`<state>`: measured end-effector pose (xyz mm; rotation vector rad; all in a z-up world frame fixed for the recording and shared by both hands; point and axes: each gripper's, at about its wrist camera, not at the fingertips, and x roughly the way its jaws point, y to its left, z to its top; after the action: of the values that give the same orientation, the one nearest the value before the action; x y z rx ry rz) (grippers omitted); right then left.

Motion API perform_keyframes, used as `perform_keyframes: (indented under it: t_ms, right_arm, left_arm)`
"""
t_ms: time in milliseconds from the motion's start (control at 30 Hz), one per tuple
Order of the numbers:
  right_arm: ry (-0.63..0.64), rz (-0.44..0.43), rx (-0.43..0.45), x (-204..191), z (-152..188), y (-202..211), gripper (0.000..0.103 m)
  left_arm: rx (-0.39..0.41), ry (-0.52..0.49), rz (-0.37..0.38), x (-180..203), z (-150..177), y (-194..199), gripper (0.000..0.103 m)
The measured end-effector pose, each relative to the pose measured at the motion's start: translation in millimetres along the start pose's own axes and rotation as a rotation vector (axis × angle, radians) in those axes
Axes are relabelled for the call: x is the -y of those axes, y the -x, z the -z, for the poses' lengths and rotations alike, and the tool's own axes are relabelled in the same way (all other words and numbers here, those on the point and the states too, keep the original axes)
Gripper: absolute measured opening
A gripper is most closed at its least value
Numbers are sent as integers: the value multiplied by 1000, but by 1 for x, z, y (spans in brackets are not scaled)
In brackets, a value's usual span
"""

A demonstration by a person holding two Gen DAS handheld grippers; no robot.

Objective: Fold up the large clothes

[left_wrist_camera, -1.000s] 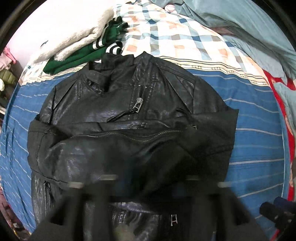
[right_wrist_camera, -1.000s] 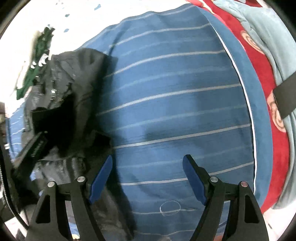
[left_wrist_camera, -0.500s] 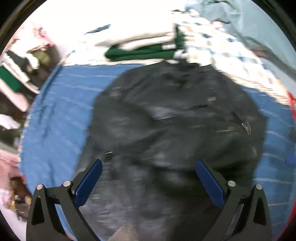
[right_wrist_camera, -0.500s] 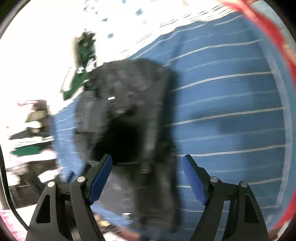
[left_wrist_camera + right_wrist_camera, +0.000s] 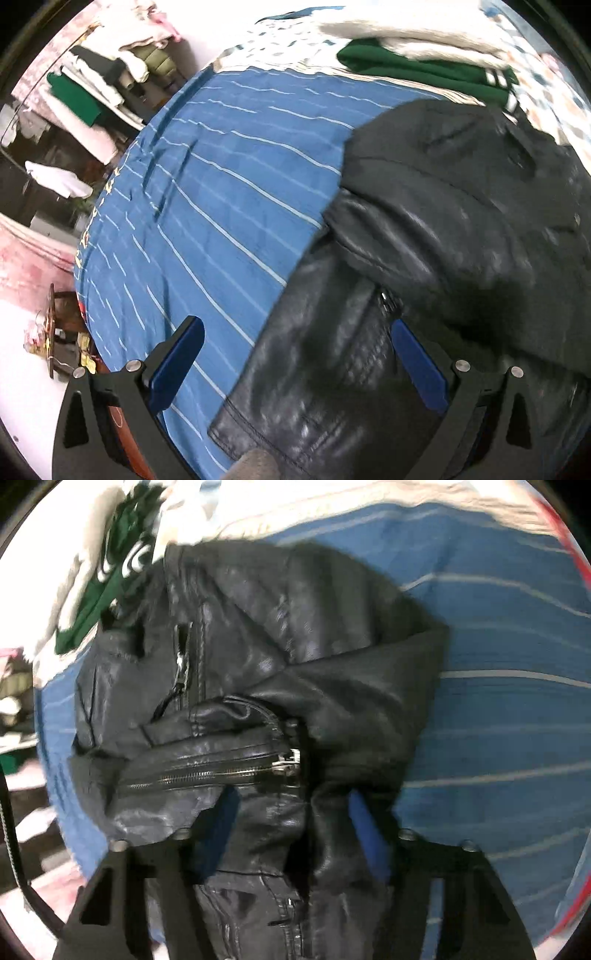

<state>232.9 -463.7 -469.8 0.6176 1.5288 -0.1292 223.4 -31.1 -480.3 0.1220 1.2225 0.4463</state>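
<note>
Black leather jacket [image 5: 461, 236] lies on blue striped bedspread [image 5: 229, 177], sleeves folded in. I judge it heavy, stiff, slick. Left gripper [image 5: 295, 365] wide, empty, over near-left hem. Right gripper [image 5: 291, 834] straddles near hem, grip unclear. I'd pinch hem seams.

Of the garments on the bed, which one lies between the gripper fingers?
The black leather jacket: it lies between the open fingers of both the left gripper and right gripper. The green garment sits folded beyond it.
</note>
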Motion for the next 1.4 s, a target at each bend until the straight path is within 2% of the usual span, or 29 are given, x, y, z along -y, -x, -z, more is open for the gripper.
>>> perform_keyframes:
  t_ms: [133,200,267,367,400,433,500,567,767,867,933,1067,1167,1233,1267,1333,1400]
  right_arm:
    - [-38,-76,77,-5,12,27,62]
    - [-41,-109,44,-6,12,19,62]
    - [-61,-76,-28,-5,10,-6,63]
    - [-31,2,-67,-9,4,-38,62]
    - [-12,31,-55,-15,4,-39,52]
    - [18,55,-37,-23,5,-38,28]
    - [128,149,36,-45,14,-24,16]
    - [140,166,94,-52,24,-8,7]
    - [82,133,303,-53,49,57,7]
    - [56,141,366,-43,41,74,6]
    - [13,169,316,-23,33,58,6]
    - [-113,188,85,6,13,-2,7]
    - [-154,158,47,8,5,5,15]
    - [-152,204,67,2,5,25,30]
    - [-134,219,94,-4,6,36,34]
    - [-74,225,156,-21,9,56,38]
    - [9,198,167,-43,10,61,38]
  left_arm:
    - [23,10,-2,-1,-18,-6,103]
    - [36,1,-9,3,-28,-14,103]
    - [37,-16,-26,10,-38,-31,103]
    - [-16,-44,-36,19,-46,-60,103]
    - [-38,-49,-30,20,-46,-67,103]
    - [-46,-50,-23,20,-46,-70,103]
    - [-36,-62,-10,17,-44,-66,103]
    - [-26,-71,2,12,-43,-55,103]
    - [40,-36,44,-3,-57,-20,103]
    - [53,-35,33,4,-70,-27,103]
    - [44,-34,22,13,-78,-42,103]
    - [-9,-123,-31,37,-83,-88,103]
    - [16,-172,-32,41,-83,-92,103]
    - [32,-195,-28,41,-81,-91,103]
    - [39,-192,-20,39,-80,-92,103]
    - [40,-148,6,35,-80,-95,103]
    - [22,-101,28,31,-82,-98,103]
